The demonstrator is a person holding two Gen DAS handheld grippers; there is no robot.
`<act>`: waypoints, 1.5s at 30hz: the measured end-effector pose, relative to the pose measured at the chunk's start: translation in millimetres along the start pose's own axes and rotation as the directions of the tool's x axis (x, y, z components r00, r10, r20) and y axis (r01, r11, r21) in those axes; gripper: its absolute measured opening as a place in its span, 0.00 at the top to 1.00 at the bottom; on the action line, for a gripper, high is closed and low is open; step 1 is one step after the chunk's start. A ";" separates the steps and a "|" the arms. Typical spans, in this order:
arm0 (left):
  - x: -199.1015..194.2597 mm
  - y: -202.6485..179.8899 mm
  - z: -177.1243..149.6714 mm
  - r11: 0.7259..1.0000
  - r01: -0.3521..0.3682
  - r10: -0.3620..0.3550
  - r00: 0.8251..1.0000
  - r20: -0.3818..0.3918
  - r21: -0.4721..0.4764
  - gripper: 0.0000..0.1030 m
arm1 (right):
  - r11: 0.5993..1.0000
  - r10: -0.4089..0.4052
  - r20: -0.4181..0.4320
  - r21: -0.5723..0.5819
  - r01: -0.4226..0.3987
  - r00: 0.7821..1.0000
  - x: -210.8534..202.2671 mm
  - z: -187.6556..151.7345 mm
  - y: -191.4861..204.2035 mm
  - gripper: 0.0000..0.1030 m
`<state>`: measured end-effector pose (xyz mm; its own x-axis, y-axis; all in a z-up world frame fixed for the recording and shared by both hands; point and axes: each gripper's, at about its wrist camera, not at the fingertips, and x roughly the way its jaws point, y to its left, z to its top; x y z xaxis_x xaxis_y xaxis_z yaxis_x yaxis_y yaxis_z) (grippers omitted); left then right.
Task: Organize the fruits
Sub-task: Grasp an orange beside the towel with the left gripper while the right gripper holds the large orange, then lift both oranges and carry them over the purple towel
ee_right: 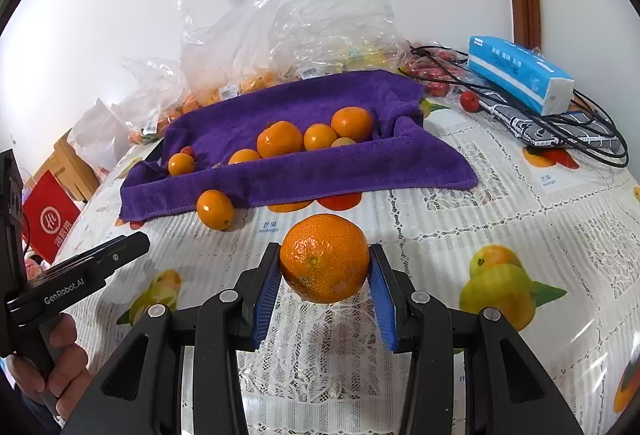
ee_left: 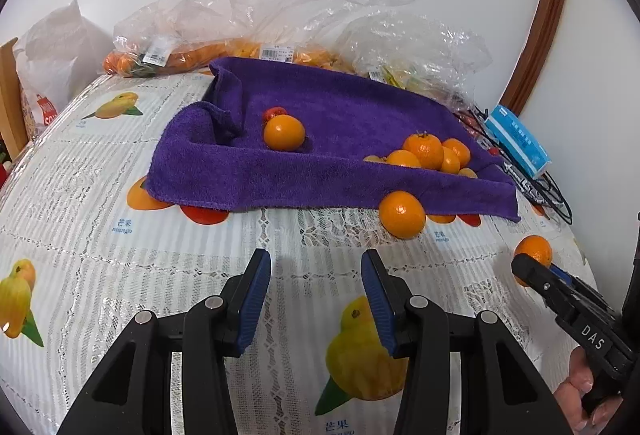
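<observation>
A purple towel (ee_left: 328,155) (ee_right: 304,171) lines a tray and holds several mandarins (ee_left: 428,151) (ee_right: 280,139), with one mandarin (ee_left: 284,132) and a small red fruit (ee_left: 274,112) apart at its left. A loose mandarin (ee_left: 402,214) (ee_right: 215,209) lies on the tablecloth against the towel's front edge. My right gripper (ee_right: 325,267) is shut on a mandarin (ee_right: 324,258) and holds it just above the table; it shows at the right of the left wrist view (ee_left: 534,255). My left gripper (ee_left: 316,263) is open and empty over the tablecloth, short of the towel.
Clear plastic bags of fruit (ee_left: 208,47) (ee_right: 256,47) stand behind the towel by the wall. A blue tissue pack (ee_right: 520,73), black cables (ee_right: 560,131) and small red fruits (ee_right: 469,100) lie at the back right. A red-and-white bag (ee_right: 52,223) sits off the left edge.
</observation>
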<state>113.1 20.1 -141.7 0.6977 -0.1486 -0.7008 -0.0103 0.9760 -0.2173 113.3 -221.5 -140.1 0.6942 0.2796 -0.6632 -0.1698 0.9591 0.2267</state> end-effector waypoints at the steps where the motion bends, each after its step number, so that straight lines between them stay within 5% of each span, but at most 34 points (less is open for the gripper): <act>1: 1.5 -2.8 -0.1 1.000 -0.001 0.001 1.000 -0.008 0.012 0.57 | 1.000 0.002 0.002 0.000 -0.002 1.000 -0.6 -0.2 -0.1 0.59; 26: 53.0 -62.3 24.9 0.996 0.050 -0.045 0.996 -0.071 0.076 0.57 | 1.000 -0.006 -0.012 0.015 0.006 1.000 -0.2 -1.5 -10.1 0.59; 30: 60.8 -68.0 26.6 0.997 0.015 -0.009 0.997 -0.080 0.078 0.67 | 1.000 -0.004 -0.018 0.015 0.004 1.000 1.2 -1.2 -10.1 0.59; 45: 59.8 -53.7 29.0 0.994 0.105 -0.105 0.991 -0.079 0.001 0.67 | 1.000 -0.001 -0.032 0.007 0.001 0.999 3.6 -0.9 -7.2 0.59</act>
<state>176.2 -36.6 -152.2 0.6365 -0.2620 -0.7254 0.0635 0.9551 -0.2893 116.4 -227.4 -144.8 0.6716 0.2797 -0.6861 -0.1637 0.9591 0.2308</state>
